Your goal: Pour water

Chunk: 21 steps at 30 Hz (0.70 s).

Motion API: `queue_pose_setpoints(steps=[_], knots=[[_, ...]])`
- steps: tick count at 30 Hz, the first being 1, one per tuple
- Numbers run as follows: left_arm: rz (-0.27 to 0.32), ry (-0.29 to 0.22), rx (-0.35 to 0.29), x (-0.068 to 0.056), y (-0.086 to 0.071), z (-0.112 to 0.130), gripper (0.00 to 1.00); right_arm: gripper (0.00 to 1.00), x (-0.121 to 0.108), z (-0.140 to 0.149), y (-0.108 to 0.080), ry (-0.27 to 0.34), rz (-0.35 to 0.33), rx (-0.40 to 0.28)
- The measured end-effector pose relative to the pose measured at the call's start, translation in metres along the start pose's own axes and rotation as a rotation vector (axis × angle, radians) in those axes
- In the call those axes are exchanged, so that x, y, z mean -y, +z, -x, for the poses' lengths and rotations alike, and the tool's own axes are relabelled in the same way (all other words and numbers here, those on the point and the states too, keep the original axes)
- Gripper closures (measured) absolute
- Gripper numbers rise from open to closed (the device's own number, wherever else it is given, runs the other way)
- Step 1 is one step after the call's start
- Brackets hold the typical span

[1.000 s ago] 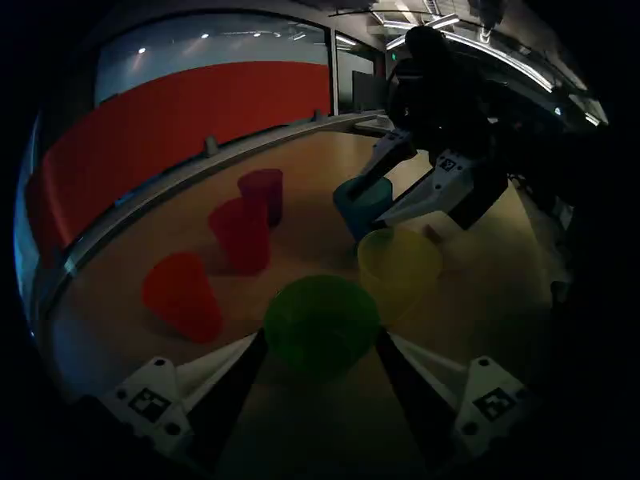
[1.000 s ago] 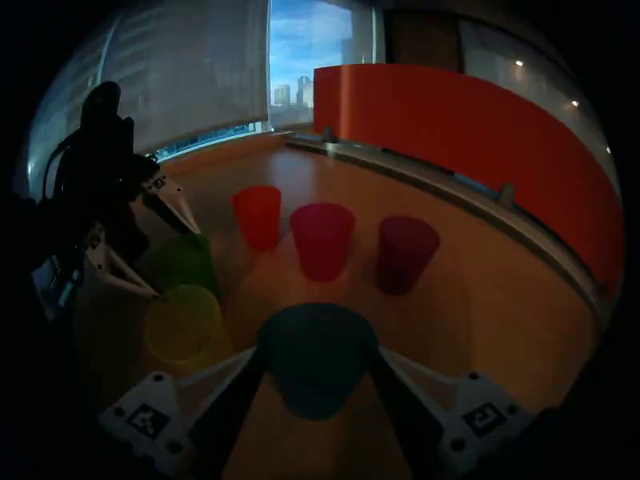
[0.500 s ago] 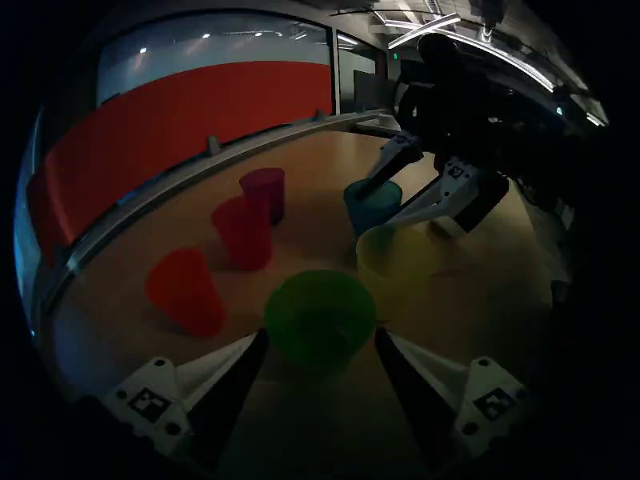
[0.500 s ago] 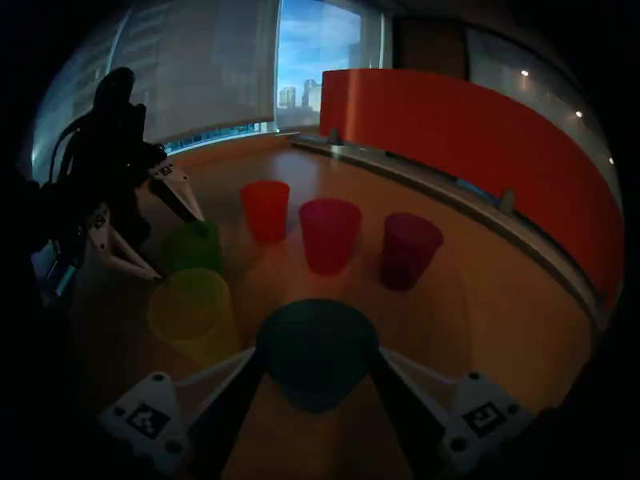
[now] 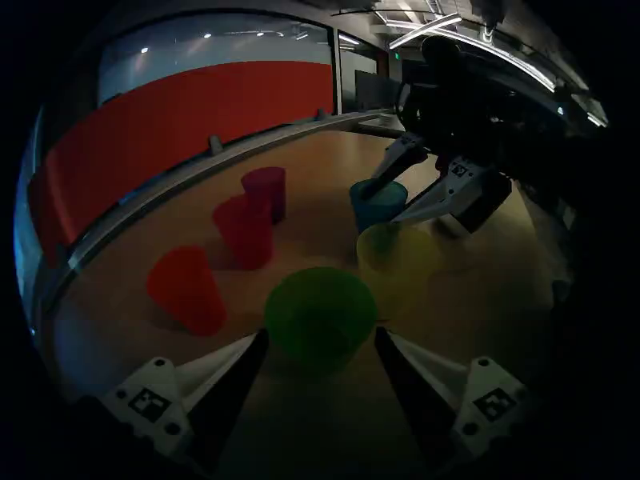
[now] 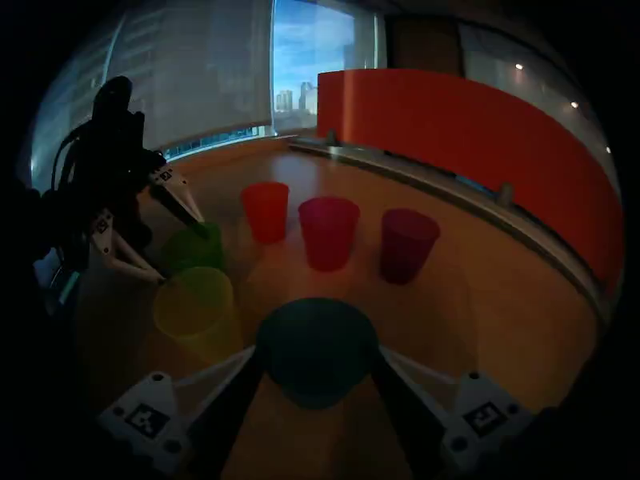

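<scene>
Left gripper clamped green cup; right gripper clamped teal cup; yellow cup between them, red cups beside.

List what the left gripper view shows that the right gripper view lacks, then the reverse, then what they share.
Left gripper view: ceiling light strips. Right gripper view: a bright window with city buildings, plus blinds. Shared: the wooden table, red panel, left tool shut on the green cup, right tool shut on the teal cup, the yellow cup, an orange-red cup, a crimson cup and a plum cup.
</scene>
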State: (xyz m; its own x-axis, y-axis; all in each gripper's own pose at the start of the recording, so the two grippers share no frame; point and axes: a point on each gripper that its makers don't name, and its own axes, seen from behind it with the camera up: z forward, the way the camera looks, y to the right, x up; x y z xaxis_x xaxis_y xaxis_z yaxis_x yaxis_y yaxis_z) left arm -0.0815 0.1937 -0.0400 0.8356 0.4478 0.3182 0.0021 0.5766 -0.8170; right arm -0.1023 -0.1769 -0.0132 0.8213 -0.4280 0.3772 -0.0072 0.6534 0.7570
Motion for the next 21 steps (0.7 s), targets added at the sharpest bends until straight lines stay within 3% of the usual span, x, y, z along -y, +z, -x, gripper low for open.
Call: queue_pose_setpoints(steps=[7, 21], knots=[[0.005, 0.003, 0.000, -0.002, -0.001, 0.000, 0.01, 0.00, 0.000, 0.002, -0.001, 0.007, 0.005, 0.007], [-0.022, -0.009, 0.005, 0.004, -0.012, 0.008, 0.01, 0.00, -0.001, 0.012, -0.014, 0.003, 0.027, 0.024]])
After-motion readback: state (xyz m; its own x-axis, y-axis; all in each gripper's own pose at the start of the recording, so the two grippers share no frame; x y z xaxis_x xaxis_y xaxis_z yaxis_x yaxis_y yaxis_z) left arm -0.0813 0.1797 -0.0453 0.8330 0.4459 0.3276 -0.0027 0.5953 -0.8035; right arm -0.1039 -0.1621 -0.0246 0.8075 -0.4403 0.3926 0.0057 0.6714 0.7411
